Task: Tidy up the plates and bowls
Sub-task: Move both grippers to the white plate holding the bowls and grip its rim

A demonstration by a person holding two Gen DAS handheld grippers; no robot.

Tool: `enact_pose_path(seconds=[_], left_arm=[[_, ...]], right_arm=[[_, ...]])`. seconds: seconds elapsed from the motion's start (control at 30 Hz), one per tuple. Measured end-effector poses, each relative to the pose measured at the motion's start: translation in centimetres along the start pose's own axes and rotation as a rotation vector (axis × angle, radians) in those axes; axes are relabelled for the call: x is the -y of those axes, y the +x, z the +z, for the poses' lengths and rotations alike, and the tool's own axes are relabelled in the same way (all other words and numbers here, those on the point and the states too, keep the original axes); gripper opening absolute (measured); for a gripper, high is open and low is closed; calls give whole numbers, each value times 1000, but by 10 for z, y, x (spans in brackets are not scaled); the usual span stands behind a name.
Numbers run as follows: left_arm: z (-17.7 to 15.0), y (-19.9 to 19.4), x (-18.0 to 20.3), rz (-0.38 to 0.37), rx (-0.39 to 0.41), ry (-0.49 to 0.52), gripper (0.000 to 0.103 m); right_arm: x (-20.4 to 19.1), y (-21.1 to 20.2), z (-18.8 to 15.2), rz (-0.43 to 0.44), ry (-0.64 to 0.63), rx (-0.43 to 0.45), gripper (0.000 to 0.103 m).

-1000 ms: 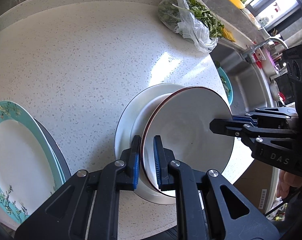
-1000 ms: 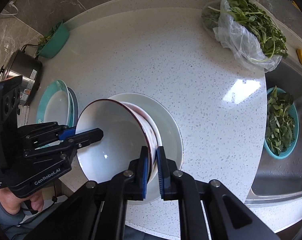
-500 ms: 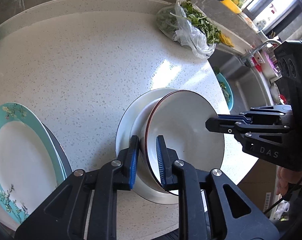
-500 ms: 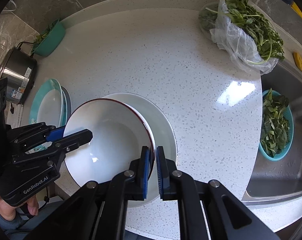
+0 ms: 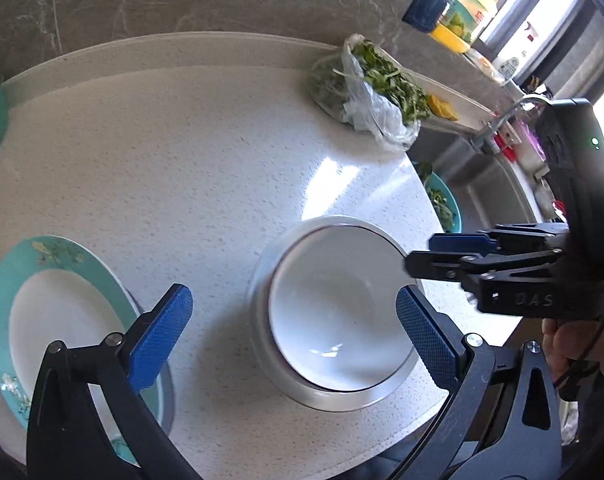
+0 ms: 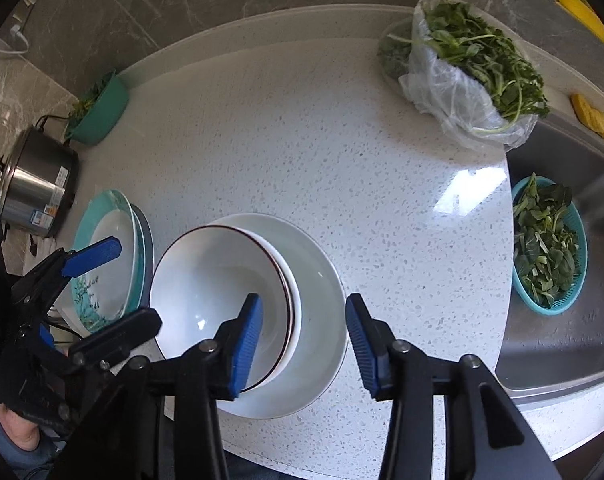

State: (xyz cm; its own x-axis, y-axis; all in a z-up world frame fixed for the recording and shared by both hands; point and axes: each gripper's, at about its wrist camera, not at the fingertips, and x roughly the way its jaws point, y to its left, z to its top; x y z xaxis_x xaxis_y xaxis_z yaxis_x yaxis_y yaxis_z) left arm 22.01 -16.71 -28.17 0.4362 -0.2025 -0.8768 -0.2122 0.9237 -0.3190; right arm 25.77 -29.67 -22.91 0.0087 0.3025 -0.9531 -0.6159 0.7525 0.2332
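A white bowl with a dark red rim [image 5: 334, 320] [image 6: 217, 280] sits in another bowl on a white plate [image 5: 261, 280] [image 6: 322, 280] near the counter's front edge. My left gripper [image 5: 289, 332] is open, its blue pads on either side of the stack, above it; it also shows in the right wrist view [image 6: 77, 292]. My right gripper [image 6: 302, 340] is open, with the bowl's right rim between its pads; it also shows in the left wrist view [image 5: 446, 254]. A teal-rimmed plate [image 5: 57, 320] [image 6: 109, 256] lies on a darker plate at the left.
A plastic bag of greens [image 5: 374, 92] [image 6: 470, 72] lies at the back right. A teal basket of leaves [image 6: 550, 240] sits in the sink [image 6: 574, 344]. A teal bowl [image 6: 97, 110] and a steel pot [image 6: 37, 188] stand at the far left.
Both grippers have opened and let go of the red-rimmed bowl, which now rests level in the stack. Both grippers have drawn back and up a little.
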Motion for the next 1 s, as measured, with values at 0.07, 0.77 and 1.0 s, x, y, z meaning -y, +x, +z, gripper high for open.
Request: enact_pose_path(seconds=[0.07, 0.77, 1.0], left_arm=[[0, -4, -5, 6, 1, -6, 103], [-44, -54, -6, 265, 103, -150, 103], [-101, -55, -19, 325, 37, -272, 103]], right_arm=[[3, -3, 1, 7, 17, 10, 48], [49, -15, -2, 77, -36, 76, 62], [59, -4, -7, 83, -85, 53, 62]])
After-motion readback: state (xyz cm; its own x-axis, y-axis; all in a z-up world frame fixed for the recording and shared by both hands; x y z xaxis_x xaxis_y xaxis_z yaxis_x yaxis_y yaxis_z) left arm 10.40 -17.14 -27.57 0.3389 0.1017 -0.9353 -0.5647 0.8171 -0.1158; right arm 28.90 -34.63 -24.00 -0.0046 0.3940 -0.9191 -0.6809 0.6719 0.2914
